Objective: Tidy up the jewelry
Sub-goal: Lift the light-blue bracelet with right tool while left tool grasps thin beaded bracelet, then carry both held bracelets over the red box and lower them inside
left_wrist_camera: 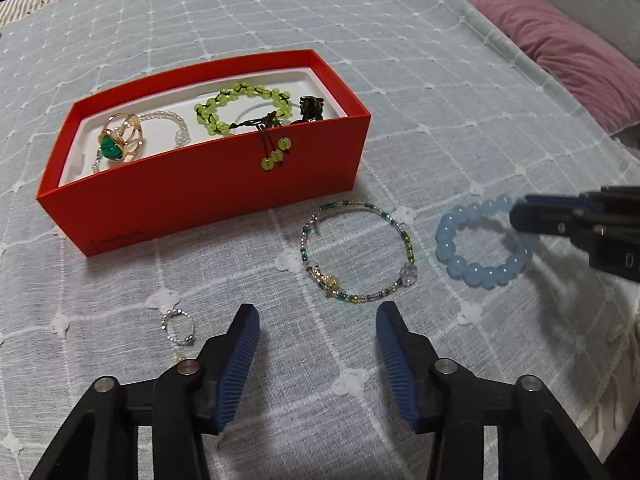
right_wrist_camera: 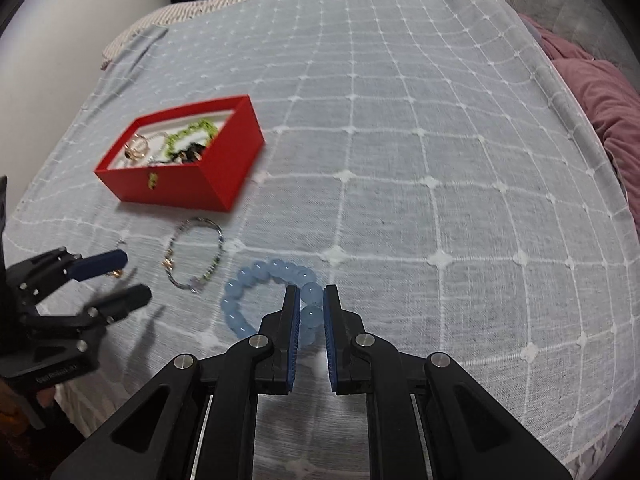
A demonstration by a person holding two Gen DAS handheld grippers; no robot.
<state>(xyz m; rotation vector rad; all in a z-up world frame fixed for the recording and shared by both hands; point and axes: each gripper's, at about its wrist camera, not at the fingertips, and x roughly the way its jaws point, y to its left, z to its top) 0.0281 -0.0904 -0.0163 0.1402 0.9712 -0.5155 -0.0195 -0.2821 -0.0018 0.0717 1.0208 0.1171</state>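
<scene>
R gripper point(right_wrist_camera: 307, 300) is clamped on the blue bead bracelet point(right_wrist_camera: 256, 300), on the bedspread point(right_wrist_camera: 400, 160); red box point(right_wrist_camera: 224, 168) lies far-left of it. L gripper point(left_wrist_camera: 318, 320) half-open, empty, w/ multicolour seed-bead bracelet point(left_wrist_camera: 358, 246) just ahead, nearer to L.

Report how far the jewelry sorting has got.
Done: the green bead bracelet and gold ring lie in the red box. In hand: the right gripper is shut on the blue bracelet. Left: the thin beaded bracelet and small silver ring; the left gripper is open.
</scene>
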